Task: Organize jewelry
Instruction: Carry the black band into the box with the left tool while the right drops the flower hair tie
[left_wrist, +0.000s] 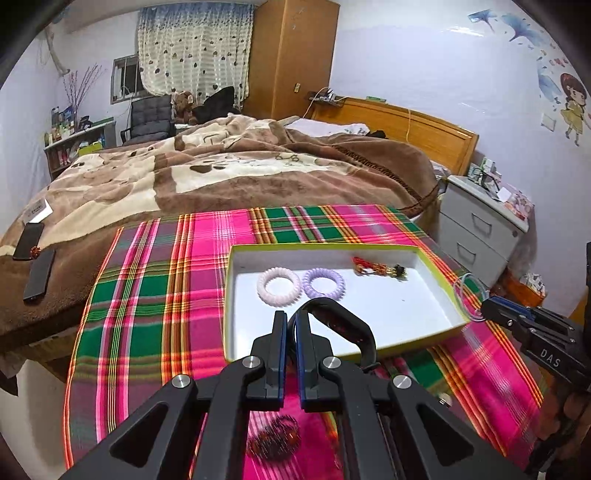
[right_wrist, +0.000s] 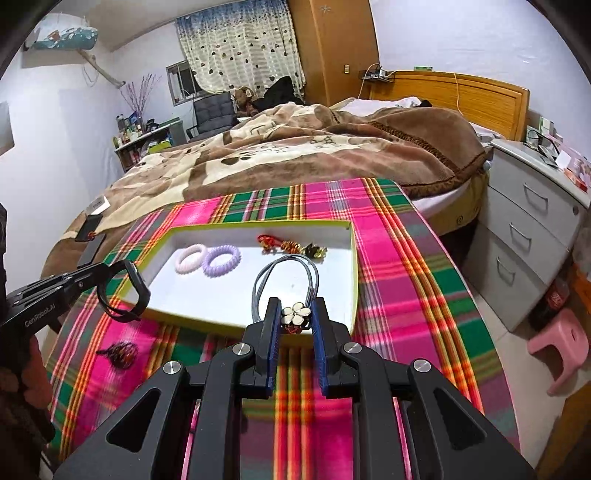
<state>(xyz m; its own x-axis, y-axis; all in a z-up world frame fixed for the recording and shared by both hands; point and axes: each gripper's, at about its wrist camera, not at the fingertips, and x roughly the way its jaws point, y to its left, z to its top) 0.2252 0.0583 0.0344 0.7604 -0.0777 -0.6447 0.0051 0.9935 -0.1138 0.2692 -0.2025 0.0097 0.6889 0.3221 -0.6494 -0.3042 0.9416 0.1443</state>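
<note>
A white tray with a yellow-green rim (left_wrist: 406, 251) (right_wrist: 258, 225) lies on the plaid cloth. In it are a pink spiral hair tie (left_wrist: 279, 286) (right_wrist: 192, 258), a purple one (left_wrist: 324, 283) (right_wrist: 223, 260) and a red and gold ornament (left_wrist: 376, 269) (right_wrist: 288, 245). My left gripper (left_wrist: 291, 317) (right_wrist: 107, 273) is shut on a black wristband (left_wrist: 347, 325) (right_wrist: 136, 291) over the tray's near left corner. My right gripper (right_wrist: 295, 314) (left_wrist: 485, 308) is shut on a white flower charm (right_wrist: 295, 312) with a grey cord loop (right_wrist: 280, 266) (left_wrist: 469, 295), at the tray's near right edge.
A dark red bead bracelet (left_wrist: 273, 439) (right_wrist: 120, 352) lies on the plaid cloth (left_wrist: 147, 295) in front of the tray. Behind is a bed with a brown blanket (left_wrist: 221, 173) and two phones (left_wrist: 37, 273). A grey drawer cabinet (right_wrist: 528, 236) and pink stool (right_wrist: 561, 343) stand right.
</note>
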